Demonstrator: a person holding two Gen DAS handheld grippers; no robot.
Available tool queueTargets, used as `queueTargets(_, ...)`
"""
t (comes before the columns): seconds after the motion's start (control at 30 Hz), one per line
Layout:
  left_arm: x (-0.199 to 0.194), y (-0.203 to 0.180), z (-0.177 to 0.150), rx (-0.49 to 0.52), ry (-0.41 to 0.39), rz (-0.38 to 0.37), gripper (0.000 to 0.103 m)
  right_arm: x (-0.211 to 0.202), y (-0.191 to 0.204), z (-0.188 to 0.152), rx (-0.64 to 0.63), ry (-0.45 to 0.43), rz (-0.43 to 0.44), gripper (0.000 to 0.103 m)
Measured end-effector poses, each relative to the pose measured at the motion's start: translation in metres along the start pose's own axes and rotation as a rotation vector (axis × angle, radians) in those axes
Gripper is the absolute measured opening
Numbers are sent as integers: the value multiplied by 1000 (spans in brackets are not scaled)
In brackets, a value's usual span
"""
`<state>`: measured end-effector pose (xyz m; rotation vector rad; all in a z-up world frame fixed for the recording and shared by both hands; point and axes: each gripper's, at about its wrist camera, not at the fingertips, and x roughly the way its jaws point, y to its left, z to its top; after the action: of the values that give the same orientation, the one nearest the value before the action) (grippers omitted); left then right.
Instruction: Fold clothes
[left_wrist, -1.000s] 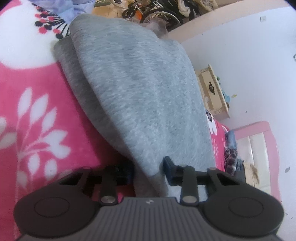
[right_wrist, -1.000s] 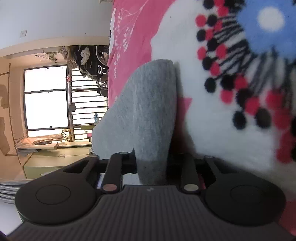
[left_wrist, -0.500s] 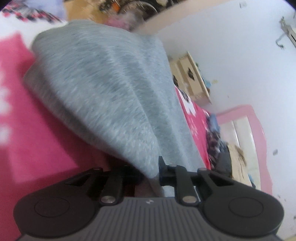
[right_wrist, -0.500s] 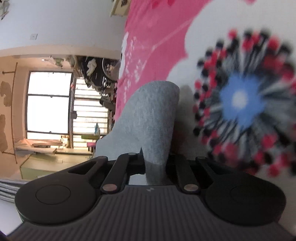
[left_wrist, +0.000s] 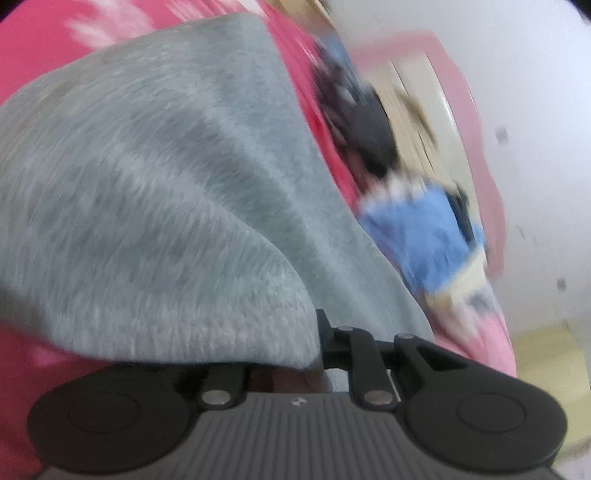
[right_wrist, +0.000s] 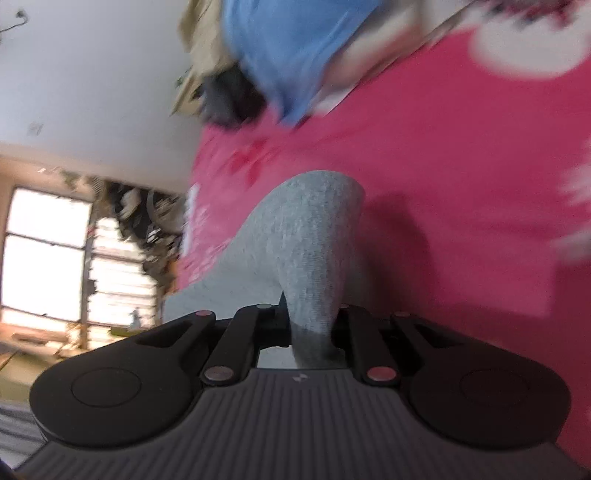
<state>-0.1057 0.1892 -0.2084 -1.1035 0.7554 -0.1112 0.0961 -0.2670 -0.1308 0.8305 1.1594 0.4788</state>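
While both frames blur, the left tool (left_wrist: 295, 354) and right tool (right_wrist: 314, 325) each pinch the grey garment (left_wrist: 166, 203), jaws nearly closed. It hangs above the pink blanket (right_wrist: 461, 166); blue clothing (left_wrist: 424, 229) lies beyond.

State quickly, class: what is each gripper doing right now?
Left gripper: shut on the grey garment.
Right gripper: shut on the grey garment.

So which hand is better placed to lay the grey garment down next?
Probably neither alone: the left tongs and right tongs are each clamped on the grey garment above the pink blanket.
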Motion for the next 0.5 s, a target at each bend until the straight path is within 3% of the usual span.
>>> queueTargets(0.13, 49, -34, -20, 91, 138, -24, 16, -53, -29, 16, 29, -79, -82, 7)
queueTargets(0.23, 69, -45, -27, 162, 180, 41, 18, -56, -50, 22, 61, -101, -118, 9)
queueTargets(0.33, 55, -34, -29, 164, 237, 66, 29, -42, -59, 19, 25, -74, -222, 25)
queueTargets(0.43, 25, -27, -31, 161, 224, 87, 45, -44, -52, 18, -19, -88, -264, 28)
queueTargets(0.5, 6, -27, -22, 177, 198, 102, 46, -55, -35, 16, -96, -133, -352, 33)
